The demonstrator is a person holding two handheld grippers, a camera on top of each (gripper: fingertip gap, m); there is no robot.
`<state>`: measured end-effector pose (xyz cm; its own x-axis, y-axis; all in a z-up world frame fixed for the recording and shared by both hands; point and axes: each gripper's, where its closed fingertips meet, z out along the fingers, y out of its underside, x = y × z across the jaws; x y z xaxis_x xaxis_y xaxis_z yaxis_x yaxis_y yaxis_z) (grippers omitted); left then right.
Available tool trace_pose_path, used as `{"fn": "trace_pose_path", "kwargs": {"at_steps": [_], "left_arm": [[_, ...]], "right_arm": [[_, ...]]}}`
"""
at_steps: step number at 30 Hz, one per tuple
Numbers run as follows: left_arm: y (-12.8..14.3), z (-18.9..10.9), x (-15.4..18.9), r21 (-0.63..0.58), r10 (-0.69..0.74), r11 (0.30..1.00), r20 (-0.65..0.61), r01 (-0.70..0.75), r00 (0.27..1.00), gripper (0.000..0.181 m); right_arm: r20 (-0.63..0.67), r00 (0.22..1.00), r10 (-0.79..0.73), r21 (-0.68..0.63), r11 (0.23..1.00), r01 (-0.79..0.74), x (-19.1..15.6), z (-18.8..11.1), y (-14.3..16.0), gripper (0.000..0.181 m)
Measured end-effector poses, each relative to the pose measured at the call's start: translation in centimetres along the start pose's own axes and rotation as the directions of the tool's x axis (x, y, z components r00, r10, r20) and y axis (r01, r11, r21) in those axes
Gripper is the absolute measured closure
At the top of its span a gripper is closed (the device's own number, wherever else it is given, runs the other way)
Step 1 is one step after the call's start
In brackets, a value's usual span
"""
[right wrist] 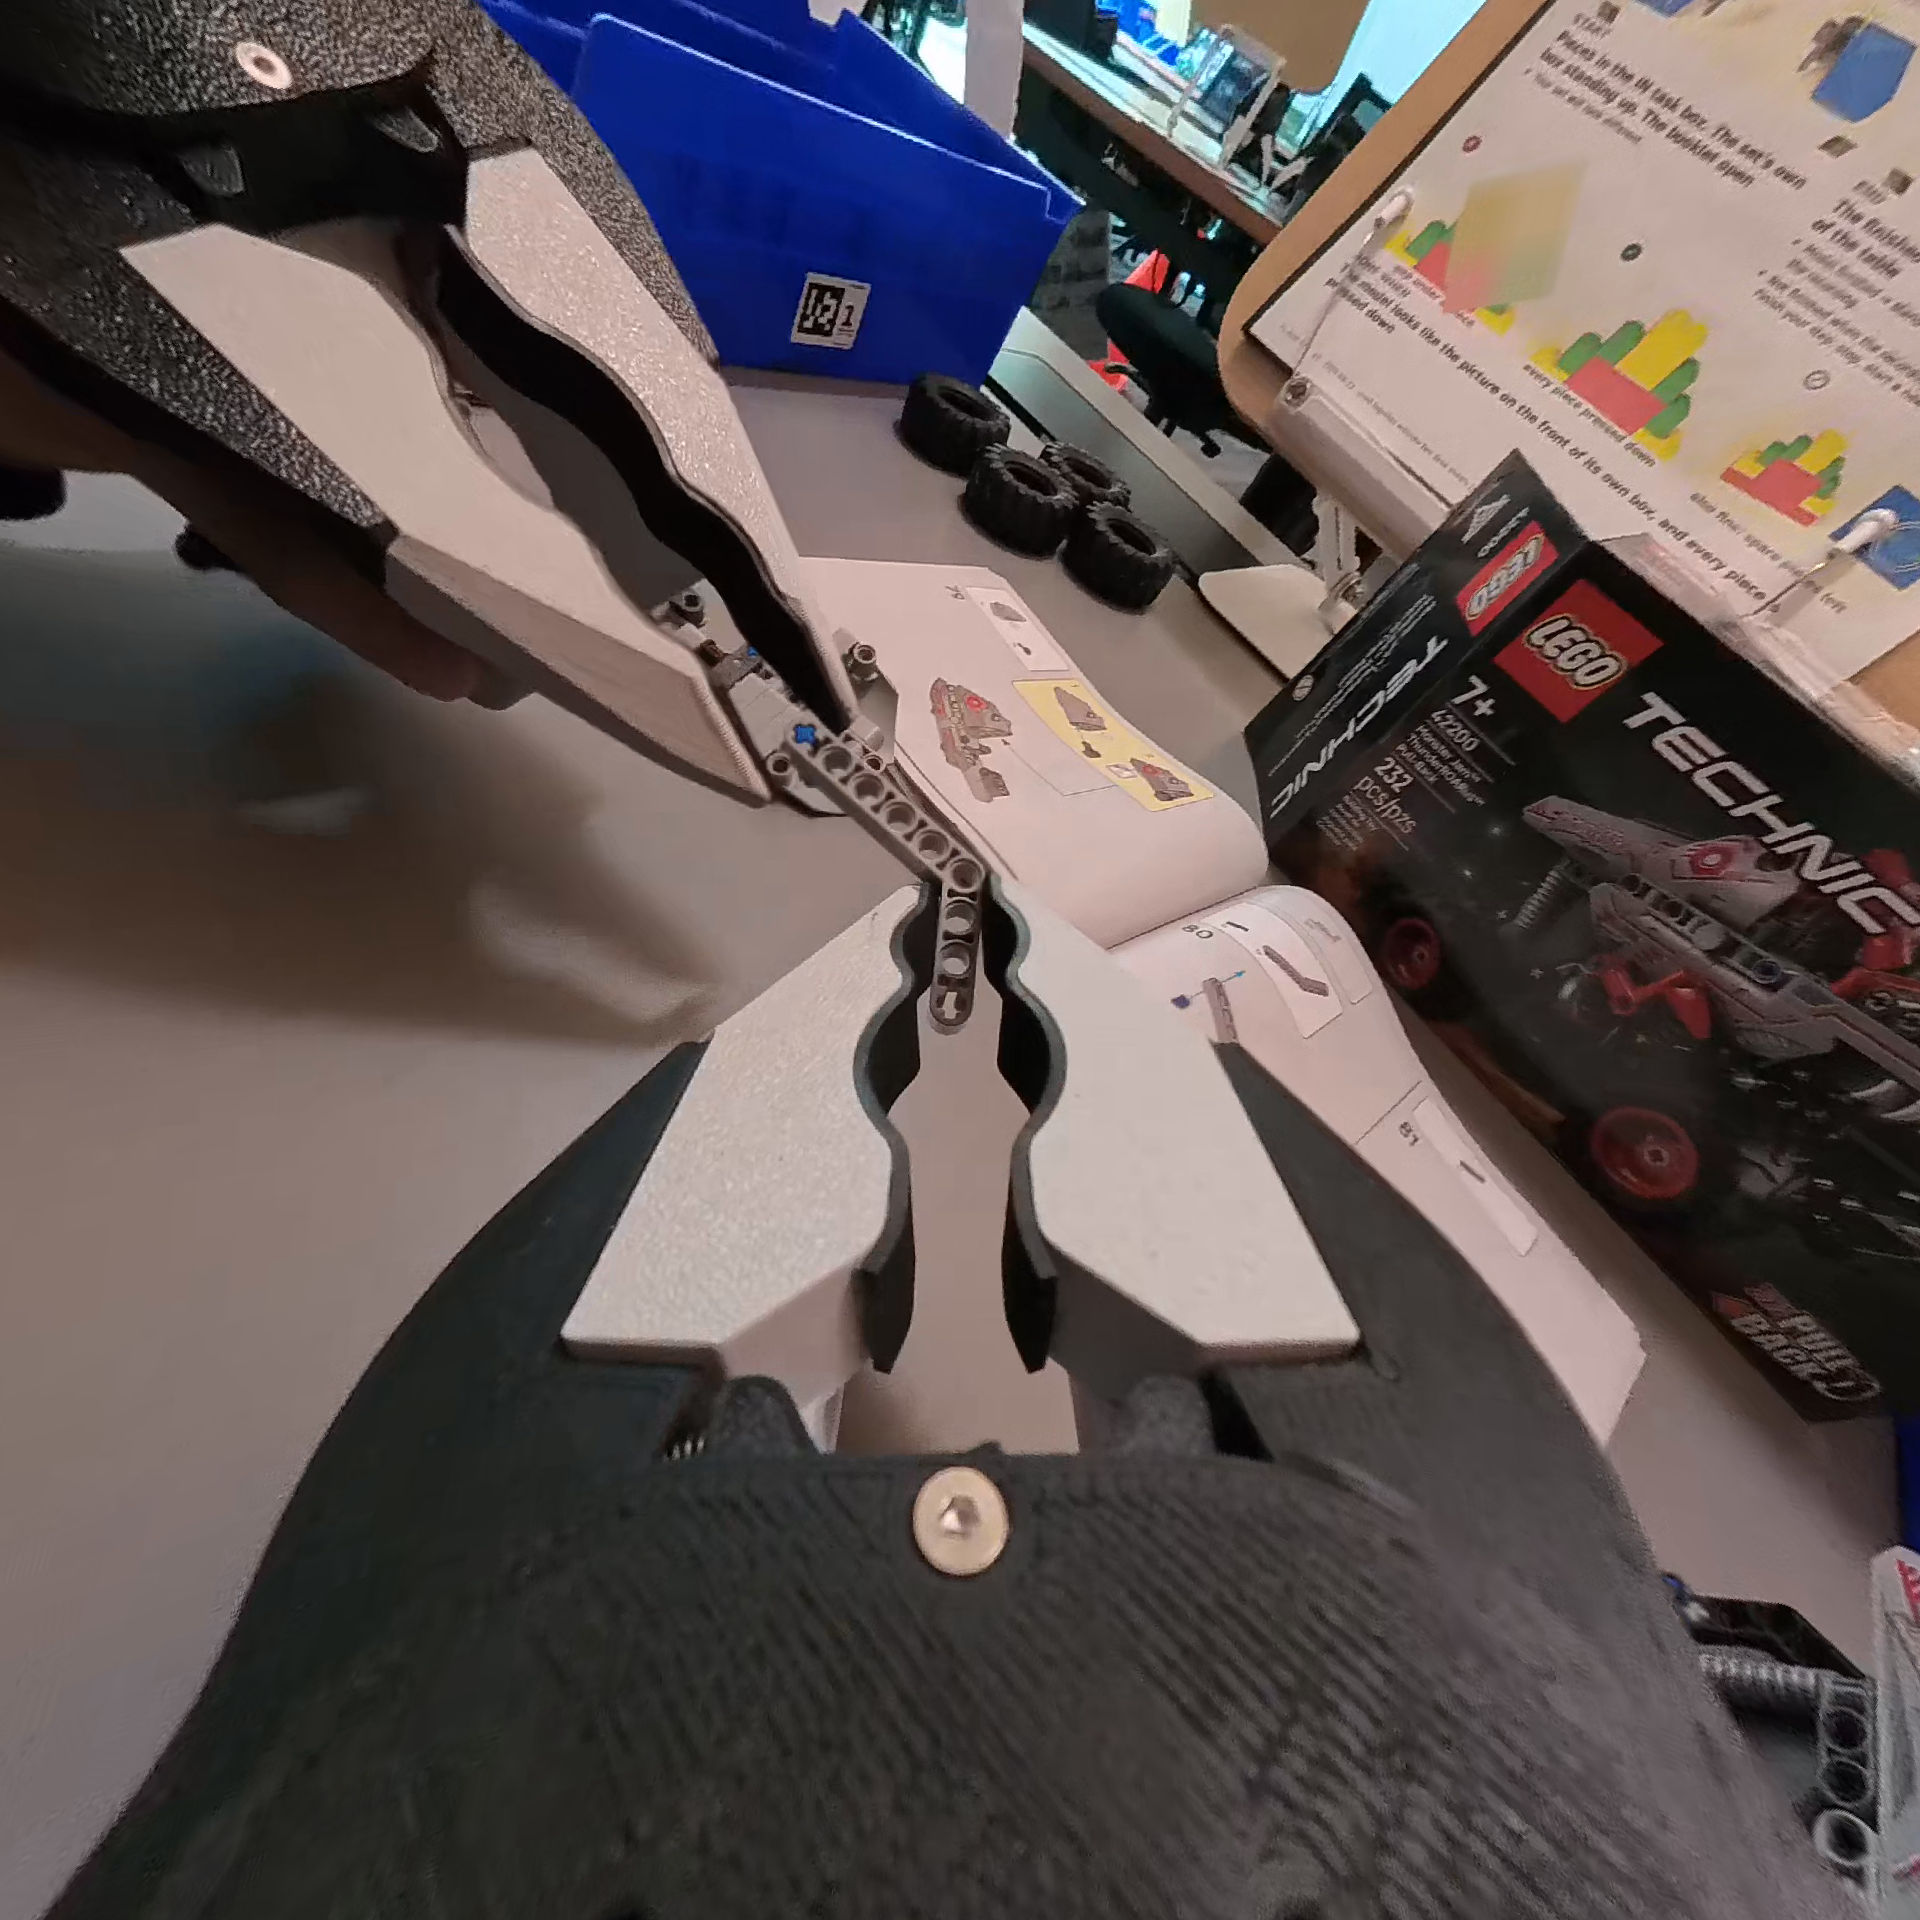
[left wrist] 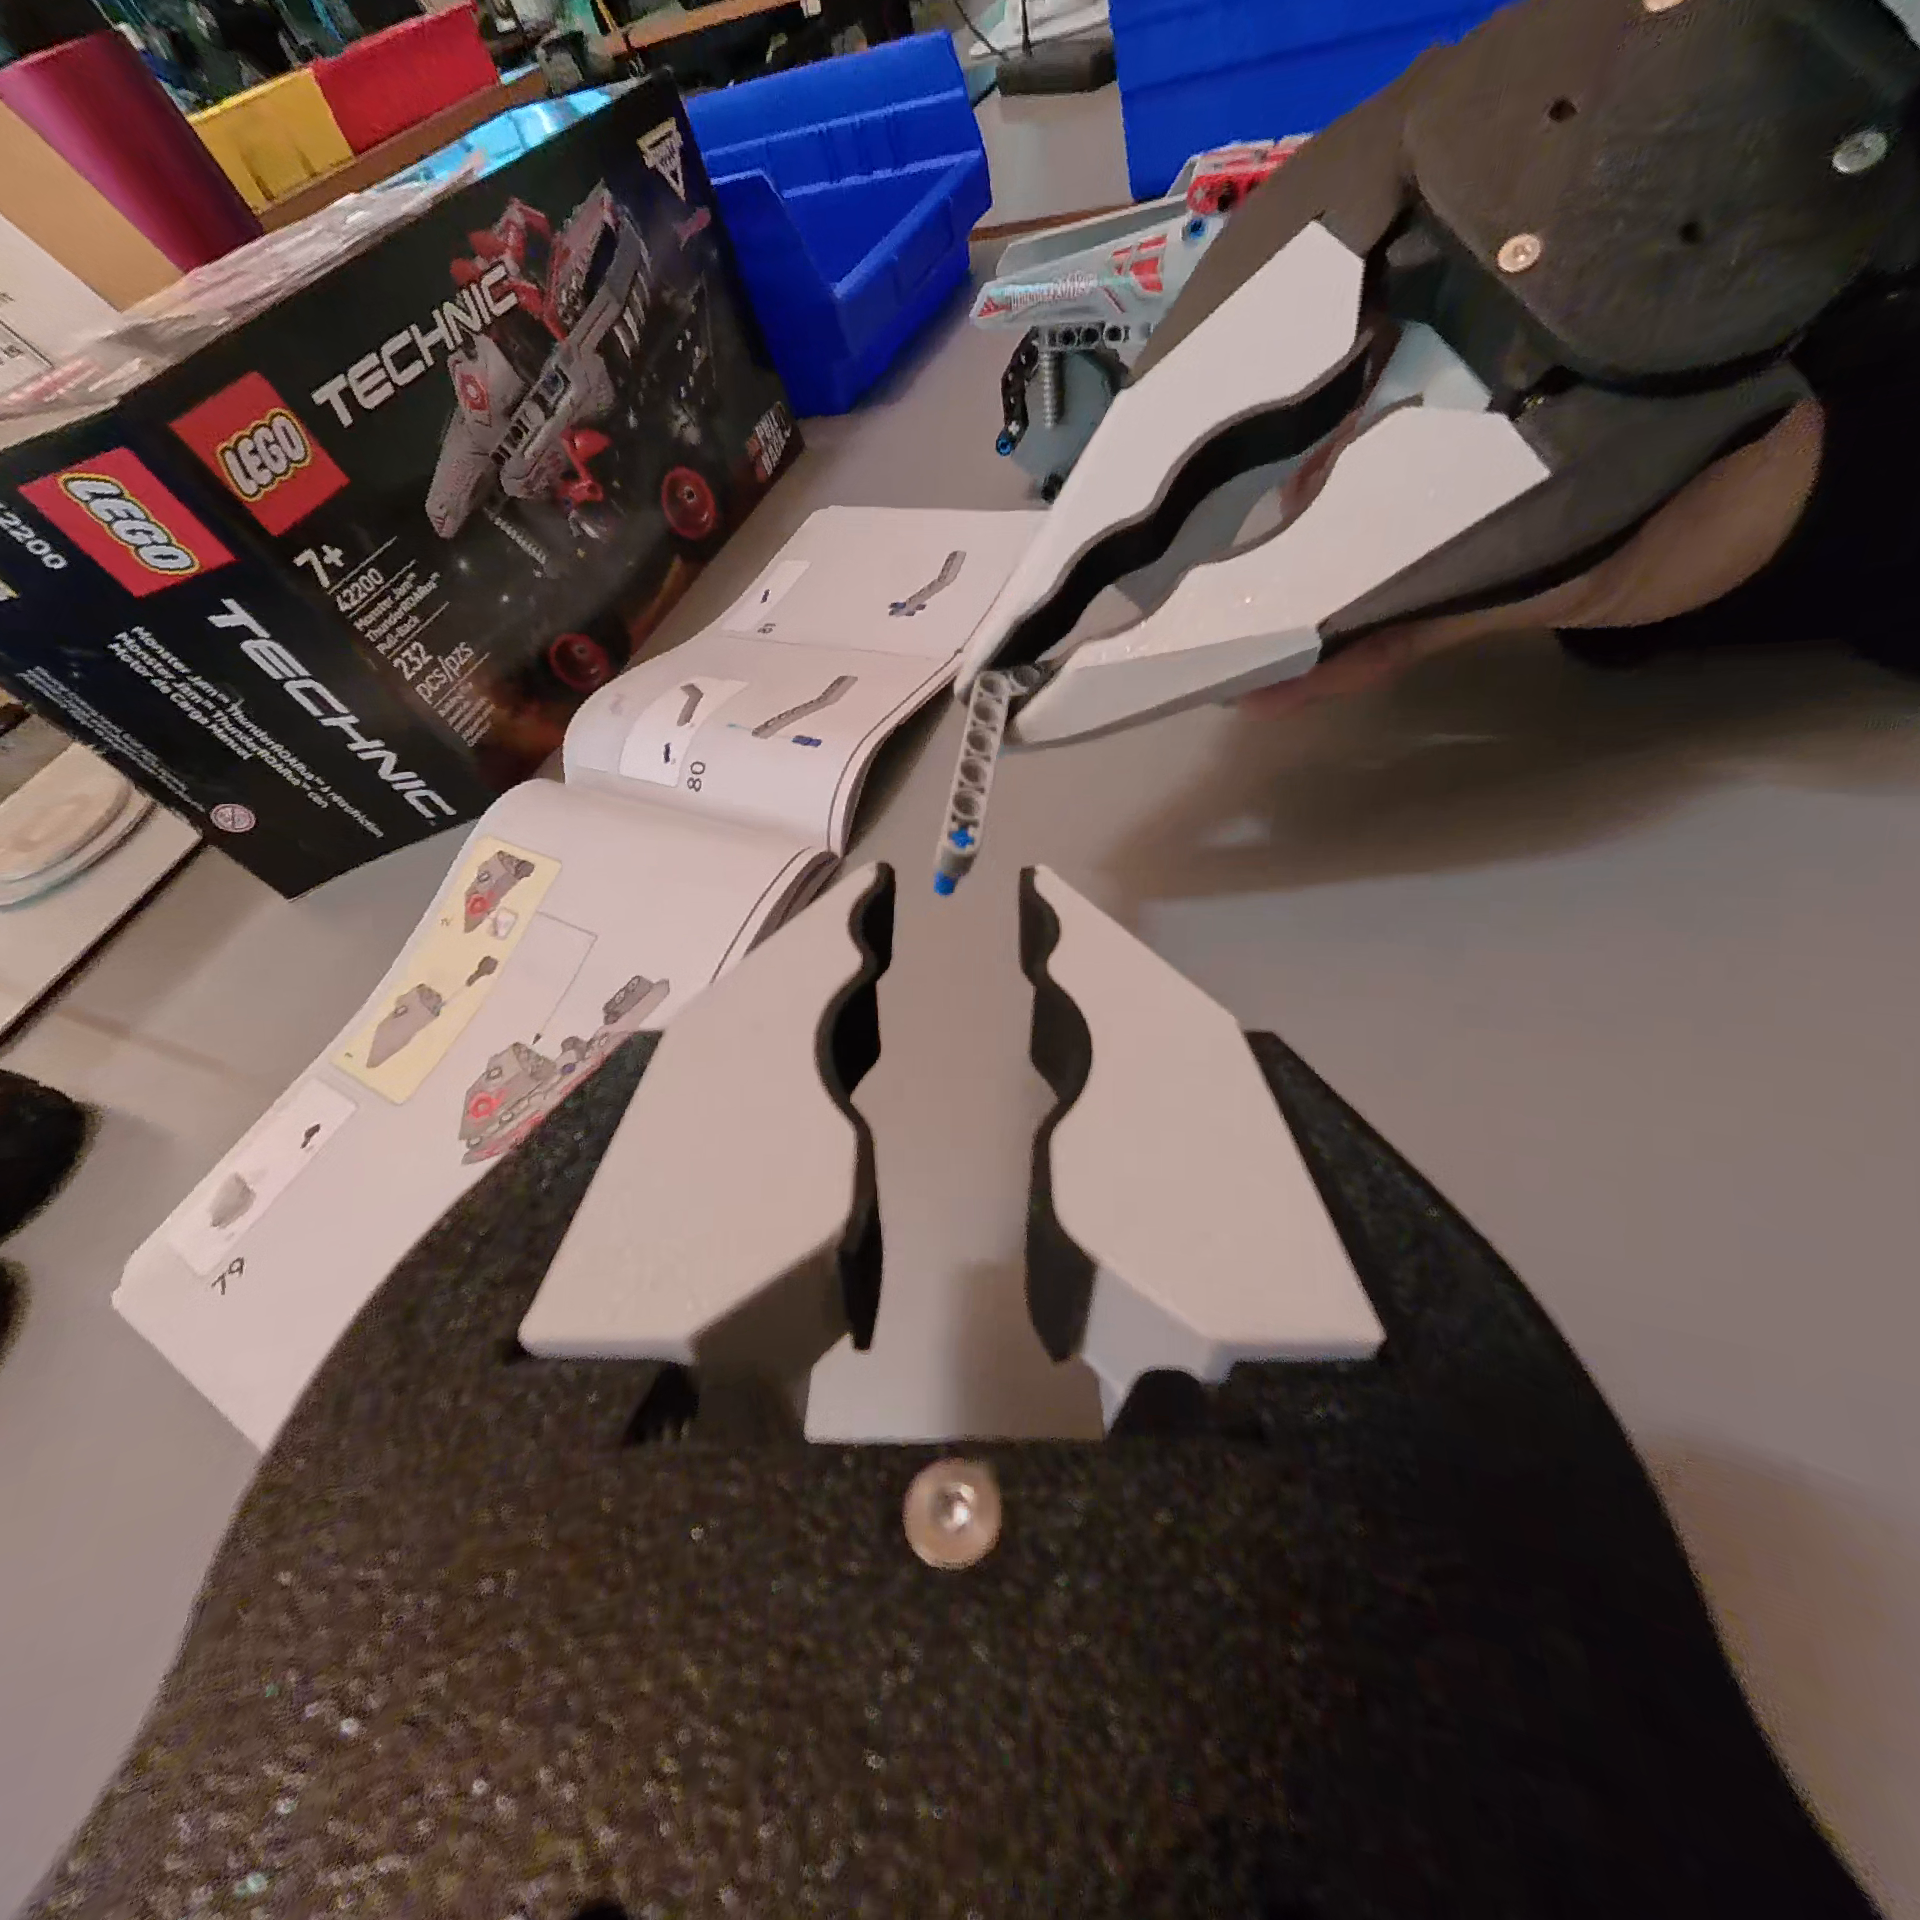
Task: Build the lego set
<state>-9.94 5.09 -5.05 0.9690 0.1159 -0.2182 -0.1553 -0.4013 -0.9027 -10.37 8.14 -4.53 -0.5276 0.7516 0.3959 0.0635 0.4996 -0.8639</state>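
My right gripper (right wrist: 956, 899) is shut on one end of a bent grey Technic beam (right wrist: 883, 800) and holds it above the table. The beam's far end carries a blue pin (right wrist: 802, 732). In the left wrist view the right gripper (left wrist: 1003, 675) comes in from the upper right, with the beam (left wrist: 971, 769) pointing toward me and the blue pin (left wrist: 943, 883) at its tip. My left gripper (left wrist: 956, 883) is open and empty, its fingertips just either side of the pin end. It also shows in the right wrist view (right wrist: 800, 769) at the beam's far end.
An open instruction booklet (left wrist: 665, 790) lies on the grey table (left wrist: 1455, 1039) beside the upright Lego box (left wrist: 364, 499). Blue bins (left wrist: 842, 229) and the partly built model (left wrist: 1081, 301) stand behind. Black tyres (right wrist: 1039, 488), a picture board on a stand (right wrist: 1610, 260) and loose parts (right wrist: 1818, 1725) lie to the right. The tips of both grippers are at nearly the same place.
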Motion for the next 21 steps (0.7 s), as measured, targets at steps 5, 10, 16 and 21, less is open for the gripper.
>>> {"fn": "trace_pose_path", "kwargs": {"at_steps": [5,10,16,21], "left_arm": [[0.2,0.1,0.1,-0.006,0.002,1.000,0.002,-0.002,1.000,0.158],[1.0,0.2,0.0,-0.047,0.033,0.998,0.016,-0.032,0.999,0.162],[0.9,0.5,0.3,-0.047,0.057,0.997,0.019,-0.057,0.998,0.166],[1.2,0.5,0.2,-0.066,0.044,0.997,0.022,-0.042,0.999,0.176]], "right_arm": [[-0.027,1.000,-0.007,0.021,1.000,0.007,0.0,0.2,0.1,0.175],[-0.036,0.999,-0.028,0.017,0.999,0.028,-0.1,0.3,0.3,0.175],[-0.030,0.999,-0.033,0.019,0.999,0.033,-0.3,0.4,0.2,0.175],[0.001,1.000,-0.028,0.004,1.000,0.028,-0.8,0.6,0.6,0.175]]}}
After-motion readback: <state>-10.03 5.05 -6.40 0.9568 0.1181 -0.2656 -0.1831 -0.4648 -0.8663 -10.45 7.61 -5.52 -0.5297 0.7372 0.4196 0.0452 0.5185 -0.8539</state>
